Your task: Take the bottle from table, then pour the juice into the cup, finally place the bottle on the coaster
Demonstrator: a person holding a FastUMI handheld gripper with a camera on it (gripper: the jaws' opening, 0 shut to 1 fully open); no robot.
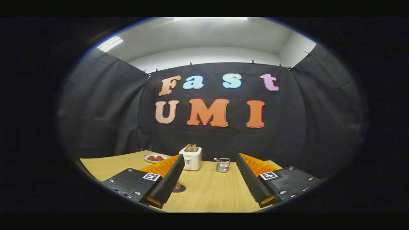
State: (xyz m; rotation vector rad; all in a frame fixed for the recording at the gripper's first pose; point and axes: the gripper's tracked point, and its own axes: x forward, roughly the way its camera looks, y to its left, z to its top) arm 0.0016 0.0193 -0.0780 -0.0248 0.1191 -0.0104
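Claw [209, 179] is open, fingers spread wide with bare worktop [207, 191] between them. A dark coaster [179, 188] lies just beside the left finger, partly hidden, something small standing on it. Beyond the fingers: a wire basket [222, 164], a white toaster [190, 157], a plate [155, 157] of food.

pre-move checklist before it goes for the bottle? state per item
1. Gripper fingers open, nothing between them: ok.
2. Bottle located: cannot tell; a small object on a dark round mat peeks out beside the left finger, mostly hidden.
3. Cup located: cannot tell.
4. Table bare just ahead of the fingers: ok.
5. Toaster and wire holder stand beyond the fingertips, apart from them: ok.
6. Plate sits far back beside the toaster, out of the way: ok.
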